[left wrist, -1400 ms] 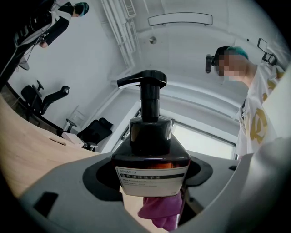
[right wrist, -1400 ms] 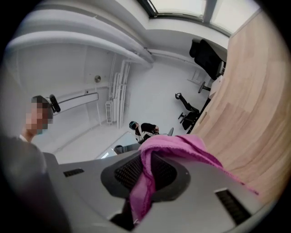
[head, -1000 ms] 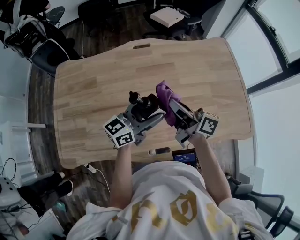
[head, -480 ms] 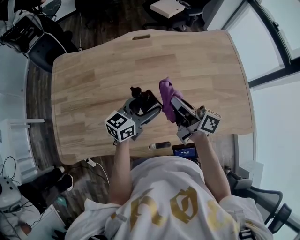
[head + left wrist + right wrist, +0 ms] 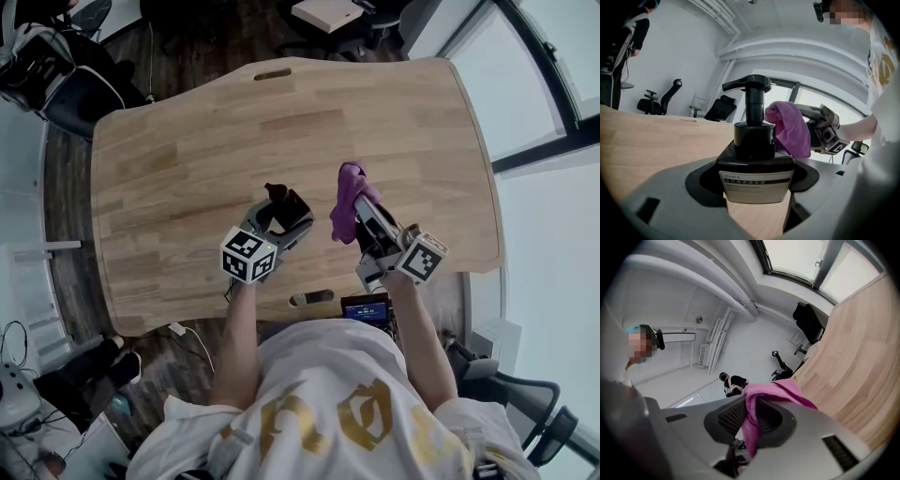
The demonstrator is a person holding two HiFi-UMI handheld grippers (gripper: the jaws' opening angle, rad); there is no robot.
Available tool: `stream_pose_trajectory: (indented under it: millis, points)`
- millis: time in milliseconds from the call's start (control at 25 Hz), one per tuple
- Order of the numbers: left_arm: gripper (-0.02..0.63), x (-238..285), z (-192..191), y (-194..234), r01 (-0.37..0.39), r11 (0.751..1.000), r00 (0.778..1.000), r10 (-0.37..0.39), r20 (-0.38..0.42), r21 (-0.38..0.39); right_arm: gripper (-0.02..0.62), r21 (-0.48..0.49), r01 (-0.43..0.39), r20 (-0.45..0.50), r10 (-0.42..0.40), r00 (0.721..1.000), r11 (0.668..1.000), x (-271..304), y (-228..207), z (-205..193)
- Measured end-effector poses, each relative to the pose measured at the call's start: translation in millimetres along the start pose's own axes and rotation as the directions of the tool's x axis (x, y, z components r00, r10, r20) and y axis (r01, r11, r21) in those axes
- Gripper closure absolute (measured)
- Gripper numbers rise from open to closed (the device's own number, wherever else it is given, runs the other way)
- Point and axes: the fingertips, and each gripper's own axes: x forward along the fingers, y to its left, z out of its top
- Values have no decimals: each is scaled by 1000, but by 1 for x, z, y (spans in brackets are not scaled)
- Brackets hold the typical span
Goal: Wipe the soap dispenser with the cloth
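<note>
Soap dispenser (image 5: 756,159) sits clamped between the 2 jaws of the left gripper (image 5: 286,214); in the left gripper view we see the jaws pressed against both sides of its dark brown body, with a white label (image 5: 756,186) facing the camera and the black pump head upright above it; print on the label is too small for us to read. From the head view we get what that view cannot give: the dispenser is over the middle of the wooden table (image 5: 187,159), on the near half, and whether its base touches the wood we cannot tell.

Our right gripper (image 5: 361,214) pinches the purple cloth (image 5: 348,199); the right gripper view shows a fold of it squeezed between the 2 ribbed pads, the rest bunched over the tips; this view shows no dispenser at all, only the table edge-on at the right and a pale room with a distant person in dark clothes (image 5: 732,383).

In the left gripper view the cloth seems to lie just behind the pump, to its right; the head view shows bare wood between cloth and dispenser, so we judge them near but apart.

Office chairs (image 5: 665,96) stand beyond the table in the left gripper view.
</note>
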Motion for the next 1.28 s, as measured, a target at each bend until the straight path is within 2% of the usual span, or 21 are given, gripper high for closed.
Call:
stream_pose_trajectory:
  millis: [280, 400, 480, 600, 720, 920, 1120, 1280]
  points:
    - [250, 25, -35, 22, -32, 999, 994, 33, -107, 14, 551, 7, 67, -10, -67, 998, 998, -12, -26, -3]
    - [250, 34, -40, 26, -36, 999, 993, 33, -112, -22, 551, -2, 88, -34, -88, 996, 996, -12, -35, -5]
    - [250, 40, -42, 29, -45, 999, 992, 42, -119, -23, 551, -42, 110, -77, -113, 991, 993, -11, -41, -11]
    - [250, 46, -48, 30, -46, 998, 987, 50, -153, 30, 551, -101, 132, -144, -146, 979, 986, -9, -48, -23]
    - [250, 52, -54, 29, -36, 995, 983, 52, -177, 91, 551, -111, 139, -171, -156, 973, 984, -7, -52, -30]
    - [250, 60, -53, 29, -9, 994, 984, 28, -176, 108, 551, -120, 138, -206, -160, 965, 983, -2, -58, -34]
    - [250, 57, -70, 27, 41, 966, 960, 33, -279, 255, 551, -136, 155, -250, -186, 950, 978, 3, -63, -44]
    - [249, 57, -77, 27, 44, 945, 945, 65, -319, 325, 551, -126, 139, -271, -169, 948, 982, 5, -60, -49]
